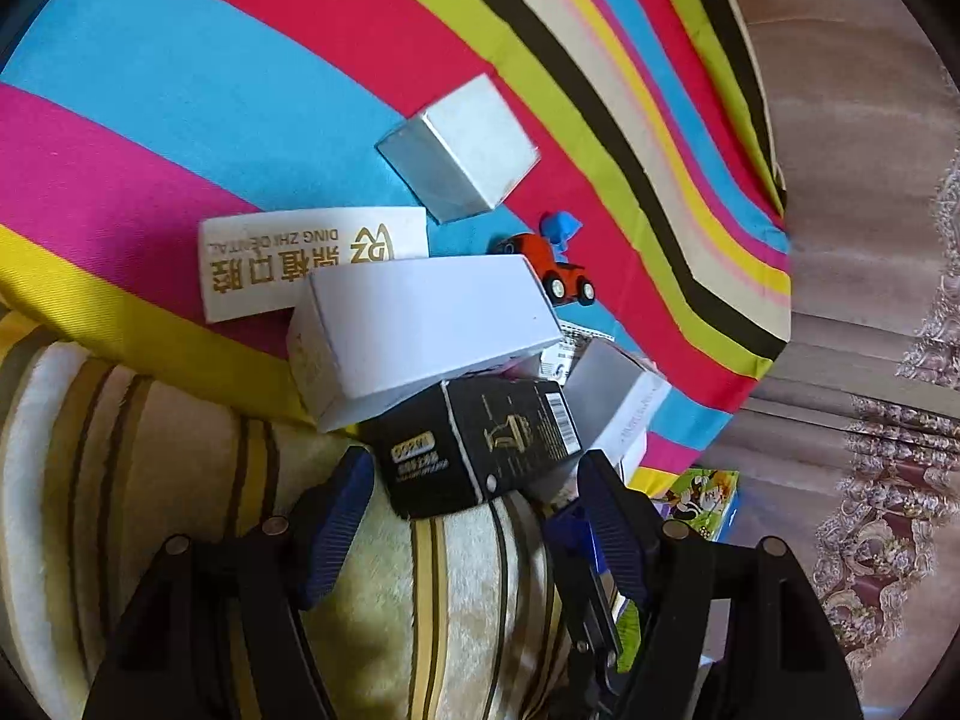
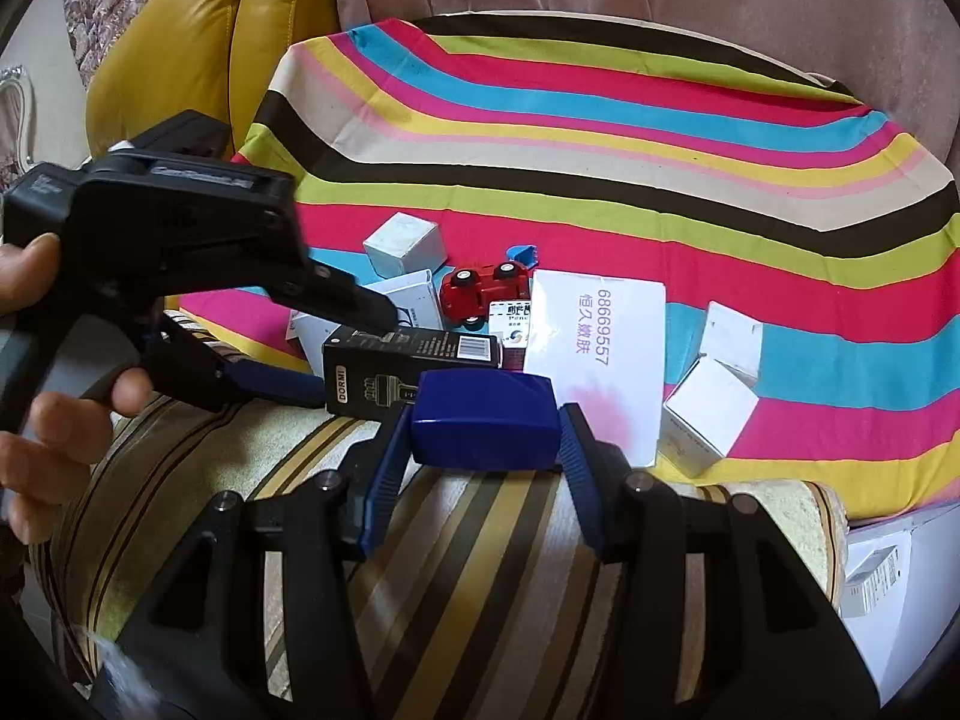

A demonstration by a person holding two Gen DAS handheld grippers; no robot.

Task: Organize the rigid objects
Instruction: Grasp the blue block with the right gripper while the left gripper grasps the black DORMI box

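Note:
My right gripper [image 2: 483,441] is shut on a dark blue hard case [image 2: 483,423], held over the striped cushion. My left gripper [image 1: 474,480] is open, its fingers either side of the near end of a black DORMI box [image 1: 480,444]; the right wrist view shows it [image 2: 354,348] beside that box [image 2: 408,360]. A white box [image 1: 420,324] rests tilted on the black box. A red toy car [image 1: 555,270], a grey-white cube box [image 1: 462,147] and a white box with gold letters [image 1: 312,258] lie on the striped cloth [image 1: 180,90].
A flat white packet with purple print [image 2: 600,348] and an open small white box [image 2: 714,396] lie right of the pile. A yellow leather cushion [image 2: 180,42] stands behind left. A colourful cartoon box [image 1: 702,501] lies off the cloth's edge. A white carton [image 2: 888,570] sits low right.

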